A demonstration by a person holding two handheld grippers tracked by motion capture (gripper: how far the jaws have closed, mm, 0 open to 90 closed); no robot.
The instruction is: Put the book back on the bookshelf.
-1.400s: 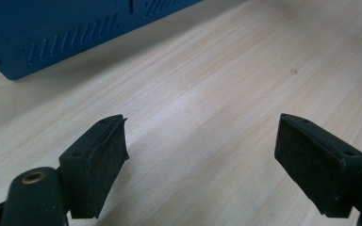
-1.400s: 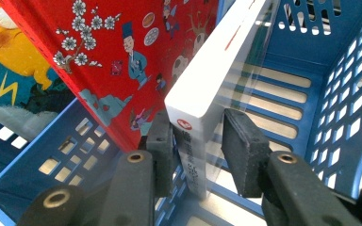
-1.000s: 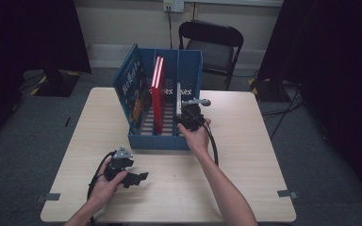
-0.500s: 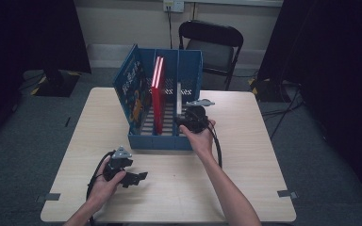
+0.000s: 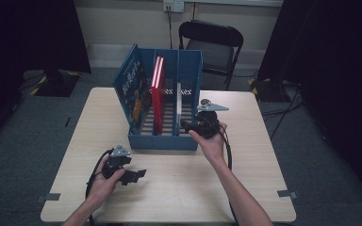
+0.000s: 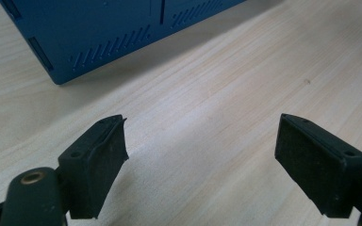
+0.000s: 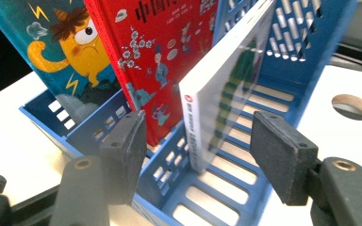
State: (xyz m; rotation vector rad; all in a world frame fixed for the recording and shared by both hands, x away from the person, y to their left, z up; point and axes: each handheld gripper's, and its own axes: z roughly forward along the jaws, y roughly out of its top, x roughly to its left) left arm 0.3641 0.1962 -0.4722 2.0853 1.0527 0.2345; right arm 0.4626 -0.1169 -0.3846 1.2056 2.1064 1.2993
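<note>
From the high view, my right gripper (image 5: 188,126) has just opened and backed off toward the rack's (image 5: 162,141) near right corner, so I judge the white book (image 5: 178,109) placed. In the right gripper view, the jaws stand apart around empty air, the book upright in the right slot beside the red book (image 7: 165,52). In the left gripper view, my left gripper (image 6: 200,160) gapes empty over the table (image 6: 226,94).

The scene is looked down on from above the person's side in the high view, facing forward across the table (image 5: 264,141), with a chair (image 5: 212,44) and the wall seen at the top of the frame. The blue rack (image 5: 162,140) is set at the centre of that frame, at middling range. The left gripper view is held low and close over the tabletop (image 6: 226,117), and a blue corner, probably of the same rack (image 6: 99,37), is caught at its upper left. The right gripper view is pointed closely into the rack (image 7: 188,188), where the white book (image 7: 217,94), also visible in the high view (image 5: 178,106), is seen at the centre.
</note>
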